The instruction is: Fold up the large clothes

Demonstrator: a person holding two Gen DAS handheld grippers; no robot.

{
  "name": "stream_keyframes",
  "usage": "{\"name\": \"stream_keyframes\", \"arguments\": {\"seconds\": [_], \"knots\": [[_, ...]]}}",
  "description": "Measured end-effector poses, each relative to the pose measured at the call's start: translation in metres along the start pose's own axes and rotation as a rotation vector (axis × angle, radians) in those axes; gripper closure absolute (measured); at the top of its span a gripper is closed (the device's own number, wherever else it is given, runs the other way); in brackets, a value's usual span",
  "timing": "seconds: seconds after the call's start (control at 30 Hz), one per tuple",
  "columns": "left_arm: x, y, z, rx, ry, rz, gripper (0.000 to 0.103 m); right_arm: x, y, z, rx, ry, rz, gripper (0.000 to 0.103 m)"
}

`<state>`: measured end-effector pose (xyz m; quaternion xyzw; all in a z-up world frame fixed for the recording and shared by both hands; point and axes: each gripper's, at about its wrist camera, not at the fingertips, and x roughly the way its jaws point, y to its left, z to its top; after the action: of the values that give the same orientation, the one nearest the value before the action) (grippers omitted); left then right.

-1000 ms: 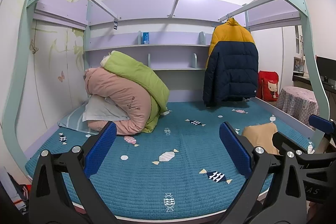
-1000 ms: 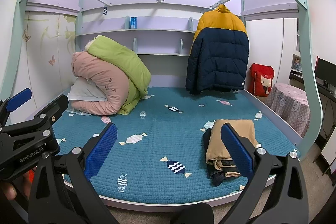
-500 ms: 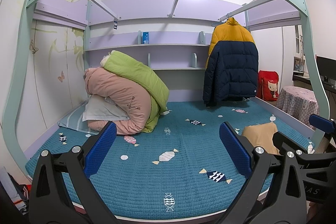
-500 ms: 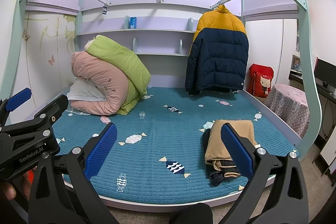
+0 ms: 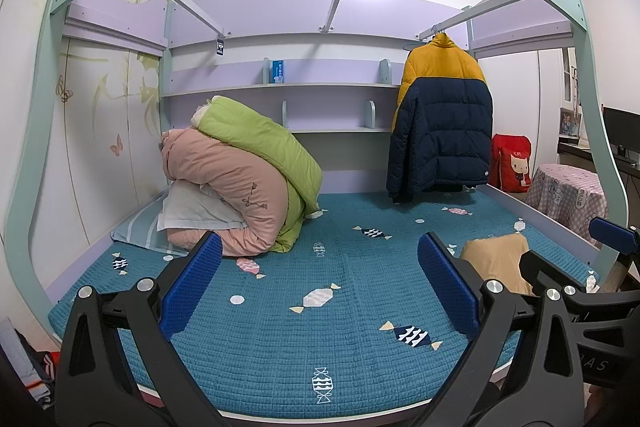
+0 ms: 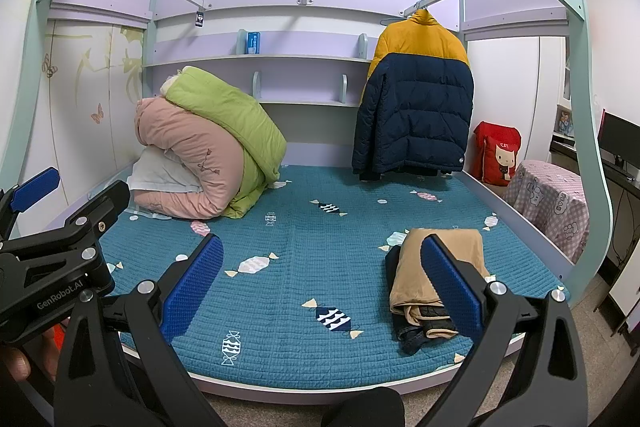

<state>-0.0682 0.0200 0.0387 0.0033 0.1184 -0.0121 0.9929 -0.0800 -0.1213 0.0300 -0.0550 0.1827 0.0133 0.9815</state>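
Yellow-and-navy puffer jacket [image 6: 414, 99] hanging at bed's back; folded tan clothes pile [image 6: 434, 275] near front-right edge

The left gripper [image 5: 320, 279] sits at the bottom of its own view, its blue-padded fingers [image 5: 192, 285] spread wide with nothing between them. The right gripper [image 6: 322, 279] is posed the same, jaws wide apart and empty. In the right view's lower left, the left gripper's black body appears, with a fingertip [image 6: 16, 367] of the holding hand at the frame's edge.
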Motion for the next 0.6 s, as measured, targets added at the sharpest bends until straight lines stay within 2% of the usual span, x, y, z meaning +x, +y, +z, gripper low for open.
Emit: {"name": "stream_keyframes", "arguments": {"seconds": [0.6], "knots": [[0.0007,0.0014,0.0008,0.001,0.0,-0.002,0.005,0.0012,-0.0021,0.0005,-0.002,0.001,0.002,0.007]]}}
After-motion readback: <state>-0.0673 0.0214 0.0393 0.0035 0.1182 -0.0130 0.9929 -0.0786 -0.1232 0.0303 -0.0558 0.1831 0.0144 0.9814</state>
